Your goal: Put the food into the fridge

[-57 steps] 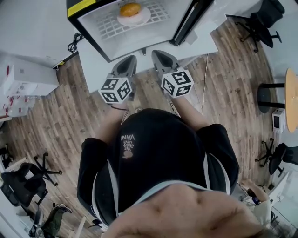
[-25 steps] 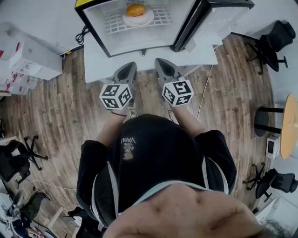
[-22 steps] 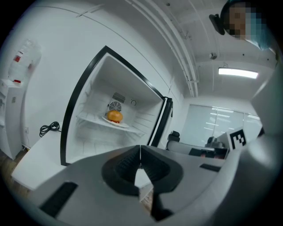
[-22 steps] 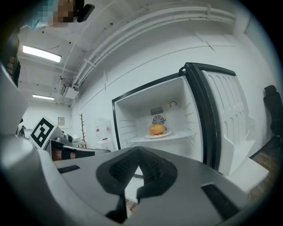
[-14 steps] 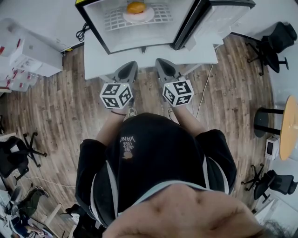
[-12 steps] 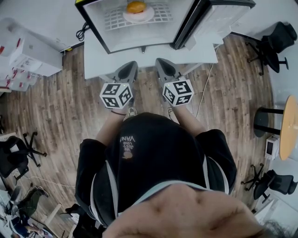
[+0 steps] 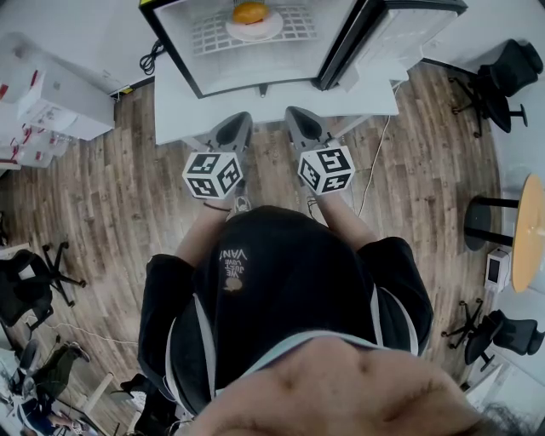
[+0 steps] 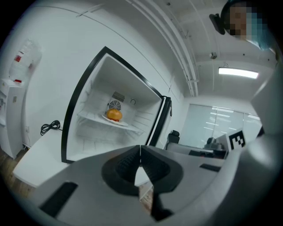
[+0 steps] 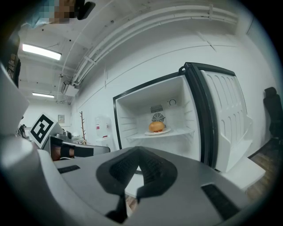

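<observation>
An orange bun (image 7: 249, 12) (image 8: 114, 115) (image 9: 156, 126) rests on a white plate (image 7: 254, 27) on the wire shelf of the open fridge (image 7: 179, 51). The fridge door (image 7: 400, 34) (image 9: 223, 119) stands swung out to the right. My left gripper (image 7: 238, 124) (image 8: 140, 152) and right gripper (image 7: 295, 118) (image 9: 139, 155) are held side by side in front of the fridge, both shut with nothing between their jaws. They stay well short of the shelf and touch nothing.
The fridge stands on a low white platform (image 7: 179, 115) over a wood floor. White boxes (image 7: 47, 102) lie at the left. Office chairs (image 7: 498, 64) and a round table (image 7: 530, 230) stand at the right. A black cable (image 7: 155, 61) hangs by the fridge's left side.
Since the earliest frame the view has shifted so the fridge sits a little higher and more centred. Over the last second both grippers stay still and shut.
</observation>
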The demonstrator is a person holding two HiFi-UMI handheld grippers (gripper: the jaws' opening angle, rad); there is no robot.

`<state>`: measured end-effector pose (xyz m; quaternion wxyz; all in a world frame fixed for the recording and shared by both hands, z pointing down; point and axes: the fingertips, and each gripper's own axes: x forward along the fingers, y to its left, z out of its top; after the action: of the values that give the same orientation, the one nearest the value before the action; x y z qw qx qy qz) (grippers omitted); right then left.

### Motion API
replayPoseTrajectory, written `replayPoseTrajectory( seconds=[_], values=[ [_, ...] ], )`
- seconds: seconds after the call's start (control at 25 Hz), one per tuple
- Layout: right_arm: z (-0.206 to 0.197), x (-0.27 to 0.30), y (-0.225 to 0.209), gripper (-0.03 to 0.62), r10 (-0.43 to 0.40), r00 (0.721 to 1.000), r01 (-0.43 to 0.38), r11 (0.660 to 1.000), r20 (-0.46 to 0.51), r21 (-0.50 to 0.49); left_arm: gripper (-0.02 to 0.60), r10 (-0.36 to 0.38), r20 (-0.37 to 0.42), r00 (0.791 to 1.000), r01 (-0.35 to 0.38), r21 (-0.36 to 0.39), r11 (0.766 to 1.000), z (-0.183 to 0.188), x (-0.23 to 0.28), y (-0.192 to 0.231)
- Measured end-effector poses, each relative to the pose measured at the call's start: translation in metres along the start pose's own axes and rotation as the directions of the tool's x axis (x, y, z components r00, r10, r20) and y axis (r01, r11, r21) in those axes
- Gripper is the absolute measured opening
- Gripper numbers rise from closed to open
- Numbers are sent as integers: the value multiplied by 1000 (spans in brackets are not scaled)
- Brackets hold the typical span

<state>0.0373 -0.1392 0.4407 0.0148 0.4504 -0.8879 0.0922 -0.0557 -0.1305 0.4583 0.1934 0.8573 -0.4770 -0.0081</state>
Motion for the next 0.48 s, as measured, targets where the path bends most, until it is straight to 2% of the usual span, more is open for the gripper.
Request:
replayPoseTrajectory(
  seconds=[0.48],
  values=[
    [2, -1, -2, 12, -20, 1000, 20, 1000, 4, -4, 20, -18, 2, 1000, 18, 2, 1000, 2, 3, -2]
  ],
)
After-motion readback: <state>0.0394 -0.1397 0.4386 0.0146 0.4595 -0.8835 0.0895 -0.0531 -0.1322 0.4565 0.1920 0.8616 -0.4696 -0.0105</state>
